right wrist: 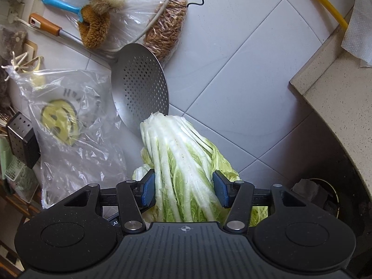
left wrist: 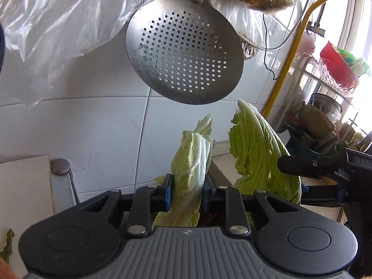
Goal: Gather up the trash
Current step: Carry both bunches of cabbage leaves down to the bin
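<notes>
My left gripper (left wrist: 187,191) is shut on a folded napa cabbage leaf (left wrist: 191,162), pale green with white ribs, held up in front of the white tiled wall. My right gripper (right wrist: 184,189) is shut on a larger bunch of cabbage leaves (right wrist: 176,158), with the white stalk ends pointing away from me. The same bunch (left wrist: 258,148) shows in the left wrist view to the right of my leaf, with the right gripper (left wrist: 309,179) holding its lower side.
A perforated steel skimmer (left wrist: 183,53) hangs on the wall just above the leaves, also in the right wrist view (right wrist: 139,88). Clear plastic bags (right wrist: 72,125), brushes (right wrist: 97,21) and a yellow pipe (left wrist: 290,53) hang nearby. A stone counter (right wrist: 337,88) lies at right, a dark drain opening (right wrist: 320,197) below it.
</notes>
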### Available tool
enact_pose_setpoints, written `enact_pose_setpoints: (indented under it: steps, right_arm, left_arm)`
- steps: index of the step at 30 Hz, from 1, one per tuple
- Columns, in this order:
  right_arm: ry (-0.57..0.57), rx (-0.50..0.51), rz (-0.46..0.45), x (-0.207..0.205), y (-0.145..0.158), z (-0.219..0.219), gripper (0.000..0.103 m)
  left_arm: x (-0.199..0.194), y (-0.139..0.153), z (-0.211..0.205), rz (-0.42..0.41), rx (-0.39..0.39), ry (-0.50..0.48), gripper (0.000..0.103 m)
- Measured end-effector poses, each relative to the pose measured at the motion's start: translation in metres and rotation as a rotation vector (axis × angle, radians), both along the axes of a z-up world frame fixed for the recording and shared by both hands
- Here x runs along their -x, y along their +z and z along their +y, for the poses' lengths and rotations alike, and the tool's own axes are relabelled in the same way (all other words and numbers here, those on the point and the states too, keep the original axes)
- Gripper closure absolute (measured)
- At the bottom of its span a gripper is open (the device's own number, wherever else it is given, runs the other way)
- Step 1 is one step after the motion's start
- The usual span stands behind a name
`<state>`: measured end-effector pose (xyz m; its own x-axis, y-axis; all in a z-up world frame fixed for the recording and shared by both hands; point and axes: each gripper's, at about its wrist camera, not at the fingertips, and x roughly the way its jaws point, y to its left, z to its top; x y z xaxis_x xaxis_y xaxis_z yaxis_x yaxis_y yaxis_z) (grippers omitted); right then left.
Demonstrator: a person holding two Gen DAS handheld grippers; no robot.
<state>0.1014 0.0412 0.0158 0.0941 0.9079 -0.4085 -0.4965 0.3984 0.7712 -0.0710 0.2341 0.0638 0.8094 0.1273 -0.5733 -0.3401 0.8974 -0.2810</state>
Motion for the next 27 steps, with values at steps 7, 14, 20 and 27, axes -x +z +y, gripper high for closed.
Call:
enact_pose_setpoints:
  steps: [7, 14, 20, 27]
  right_arm:
    - [0.009, 0.026, 0.061, -0.008, -0.025, 0.003, 0.042]
    - [-0.002, 0.061, 0.107, -0.019, -0.048, 0.004, 0.042]
    - [-0.008, 0.099, 0.150, -0.031, -0.070, 0.008, 0.042]
    - [-0.005, 0.124, 0.190, -0.044, -0.088, 0.012, 0.042]
  left_arm:
    - [-0.011, -0.019, -0.002, 0.062, 0.010, 0.010, 0.082]
    - [-0.026, -0.039, -0.001, 0.133, 0.022, 0.020, 0.082]
    - [-0.039, -0.057, -0.002, 0.187, 0.033, 0.030, 0.082]
    - [-0.051, -0.070, 0.000, 0.227, 0.041, 0.048, 0.082]
